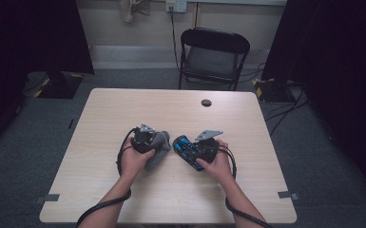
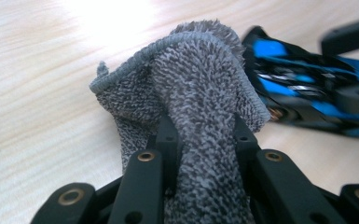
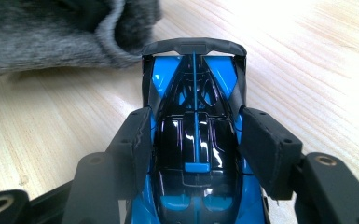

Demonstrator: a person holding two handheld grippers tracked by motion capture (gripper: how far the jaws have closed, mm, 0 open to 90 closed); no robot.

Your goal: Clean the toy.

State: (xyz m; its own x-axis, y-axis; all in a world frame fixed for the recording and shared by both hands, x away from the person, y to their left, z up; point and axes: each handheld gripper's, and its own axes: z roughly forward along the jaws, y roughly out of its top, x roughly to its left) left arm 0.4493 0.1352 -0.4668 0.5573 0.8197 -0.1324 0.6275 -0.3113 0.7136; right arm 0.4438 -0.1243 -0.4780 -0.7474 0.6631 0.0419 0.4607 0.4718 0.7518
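On the pale wooden table (image 1: 123,199), left of centre, the left gripper (image 1: 153,141) sits in the person's left hand (image 1: 134,161) and pinches a grey cloth (image 1: 158,149). In the left gripper view its black jaws press into both sides of a bunched fold of the cloth (image 2: 200,93), which stands up between them with its stitched hem curling over the top; the fabric is a looped, towel-like weave. No tag, label or writing can be read on it.

Just right of the cloth lies a blue and black toy car (image 1: 186,151), held by the right gripper (image 1: 190,151) in the person's right hand (image 1: 218,166). In the right gripper view the jaws clamp the car's two flanks about midway along its body (image 3: 196,154), with its dark rear wing pointing away from the camera and touching the cloth's edge (image 3: 51,42). The car (image 2: 307,88) also shows blurred at the right of the left gripper view, close beside the cloth. Its glossy shell carries blue stripes, but no brand name, number or lettering is legible.

Farther off, a round dark hole (image 1: 206,102) marks the table's far side, and a black folding chair (image 1: 214,54) stands beyond it.
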